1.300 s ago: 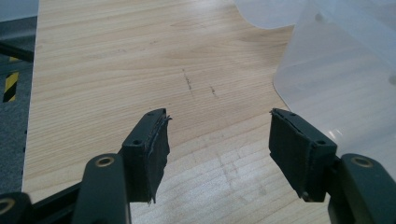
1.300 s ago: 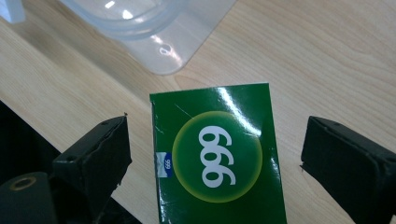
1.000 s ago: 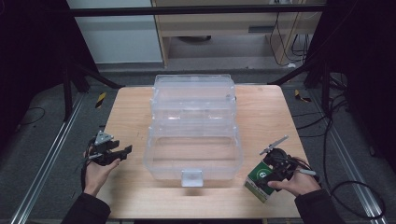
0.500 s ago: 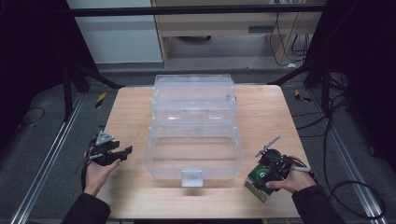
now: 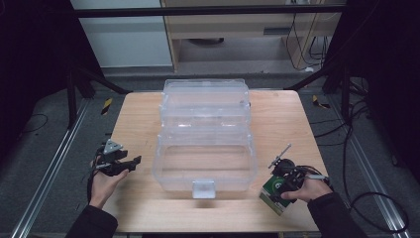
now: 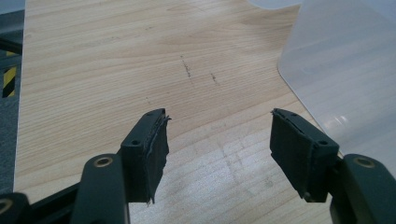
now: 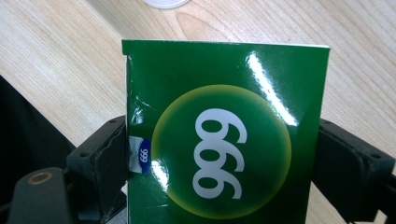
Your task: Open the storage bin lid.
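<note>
Right hand-held gripper (image 7: pixel 224 158) clamping glossy green carton (image 7: pixel 224 135), pale woodgrain table (image 7: pixel 56 56)

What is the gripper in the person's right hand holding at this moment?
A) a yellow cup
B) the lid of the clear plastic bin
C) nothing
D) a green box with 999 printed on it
D: in the right gripper view, the right gripper has its jaws pressed against both sides of the green box printed with 999.
</note>
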A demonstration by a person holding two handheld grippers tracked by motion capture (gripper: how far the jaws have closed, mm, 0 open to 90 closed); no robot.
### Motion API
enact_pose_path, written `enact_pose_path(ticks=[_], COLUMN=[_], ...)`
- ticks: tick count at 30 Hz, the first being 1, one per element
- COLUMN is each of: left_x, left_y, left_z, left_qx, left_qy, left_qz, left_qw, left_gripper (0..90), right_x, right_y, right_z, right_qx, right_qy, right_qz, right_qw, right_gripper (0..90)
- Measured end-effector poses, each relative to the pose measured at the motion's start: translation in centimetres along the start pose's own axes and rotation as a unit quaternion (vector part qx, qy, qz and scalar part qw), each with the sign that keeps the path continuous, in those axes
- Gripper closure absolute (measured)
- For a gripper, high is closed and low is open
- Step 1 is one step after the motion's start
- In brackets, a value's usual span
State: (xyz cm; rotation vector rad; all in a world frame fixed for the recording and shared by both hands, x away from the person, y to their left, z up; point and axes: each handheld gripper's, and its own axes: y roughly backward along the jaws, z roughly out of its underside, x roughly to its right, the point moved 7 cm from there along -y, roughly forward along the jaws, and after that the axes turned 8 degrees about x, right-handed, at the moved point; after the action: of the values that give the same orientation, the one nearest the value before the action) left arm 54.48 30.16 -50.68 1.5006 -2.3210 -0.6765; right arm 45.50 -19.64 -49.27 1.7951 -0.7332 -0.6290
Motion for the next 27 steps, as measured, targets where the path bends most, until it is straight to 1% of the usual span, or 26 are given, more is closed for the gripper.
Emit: enact_pose_path(ticks=[1, 6, 11, 14, 15, 16, 18, 20, 26, 27], left_x=[0.1, 0.4, 0.5, 0.4, 0.4, 0.4, 0.3, 0.4, 0.4, 0.4], left_y=[0.0, -0.2, -0.3, -0.3, -0.3, -0.3, -0.3, -0.4, -0.4, -0.4], left_z=[0.0, 0.1, 0.1, 0.1, 0.2, 0.2, 0.2, 0.2, 0.3, 0.3], left_qx=[0.000, -0.006, -0.007, -0.008, -0.008, -0.009, -0.010, -0.009, -0.010, -0.010], left_qy=[0.000, -0.006, -0.005, -0.004, -0.004, -0.005, -0.004, -0.001, -0.005, -0.005], left_qz=[0.000, 0.003, 0.003, 0.001, 0.001, 0.000, 0.000, -0.001, -0.001, -0.001], left_qw=[1.0000, 1.0000, 1.0000, 1.0000, 1.0000, 0.9999, 0.9999, 1.0000, 0.9999, 0.9999], left_gripper=[36.2, 36.1, 36.0, 36.0, 35.9, 35.9, 35.8, 35.8, 35.5, 35.5], right_x=[0.1, 0.1, 0.3, 0.4, 0.5, 0.5, 0.5, 0.6, 0.7, 0.6], right_y=[-0.1, -0.1, 0.1, 0.5, 0.6, 0.7, 1.2, 1.7, 3.1, 3.4], right_z=[0.0, 0.0, -0.1, -0.2, -0.2, -0.2, -0.3, -0.6, -1.4, -1.5], right_qx=[-0.003, -0.009, -0.009, -0.001, 0.002, 0.006, 0.011, 0.017, 0.036, 0.037], right_qy=[0.004, -0.004, -0.002, -0.004, 0.001, 0.000, -0.002, 0.002, 0.019, 0.015], right_qz=[-0.002, -0.009, -0.006, -0.002, -0.002, 0.002, 0.002, 0.004, 0.014, 0.016], right_qw=[1.0000, 0.9999, 0.9999, 1.0000, 1.0000, 1.0000, 0.9999, 0.9998, 0.9991, 0.9991], right_gripper=[13.6, 14.9, 16.5, 16.9, 17.0, 17.0, 17.1, 17.2, 17.3, 17.3])
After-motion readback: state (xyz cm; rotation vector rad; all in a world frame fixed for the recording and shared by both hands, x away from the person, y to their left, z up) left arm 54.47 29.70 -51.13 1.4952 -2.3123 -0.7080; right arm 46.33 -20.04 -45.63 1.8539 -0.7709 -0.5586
